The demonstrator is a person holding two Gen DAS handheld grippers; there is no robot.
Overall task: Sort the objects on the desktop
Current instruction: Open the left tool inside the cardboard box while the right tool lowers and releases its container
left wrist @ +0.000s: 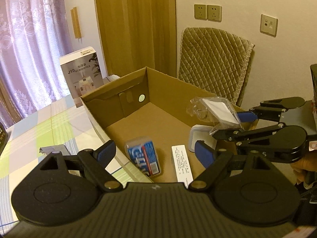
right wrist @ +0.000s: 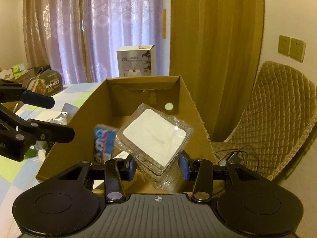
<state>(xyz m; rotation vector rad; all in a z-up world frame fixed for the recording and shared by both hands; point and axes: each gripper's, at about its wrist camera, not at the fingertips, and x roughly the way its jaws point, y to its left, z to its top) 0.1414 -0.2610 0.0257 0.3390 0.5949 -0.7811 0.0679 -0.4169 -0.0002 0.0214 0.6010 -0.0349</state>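
Observation:
An open cardboard box (left wrist: pixel 168 87) stands on the table. On its floor lie a blue item in a clear case (left wrist: pixel 142 156), a white printed strip (left wrist: pixel 182 164) and a white square object (left wrist: pixel 195 138). My right gripper (right wrist: pixel 157 168) is shut on a clear plastic package with a white insert (right wrist: pixel 156 136), held tilted above the box (right wrist: pixel 198 123). In the left wrist view that package (left wrist: pixel 216 111) hangs over the box's right side in the right gripper (left wrist: pixel 229 125). My left gripper (left wrist: pixel 154 154) is open and holds nothing, astride the box's near wall; it also shows as the left gripper (right wrist: pixel 49 117).
A white humidifier carton (left wrist: pixel 81 73) stands behind the box. A chair with a quilted cover (left wrist: pixel 214 61) is on the box's far right, with a cable (right wrist: pixel 235 154) on its seat. On the checked tablecloth (left wrist: pixel 39 123) lie a silver packet (left wrist: pixel 53 149) and a dark bag (right wrist: pixel 45 83).

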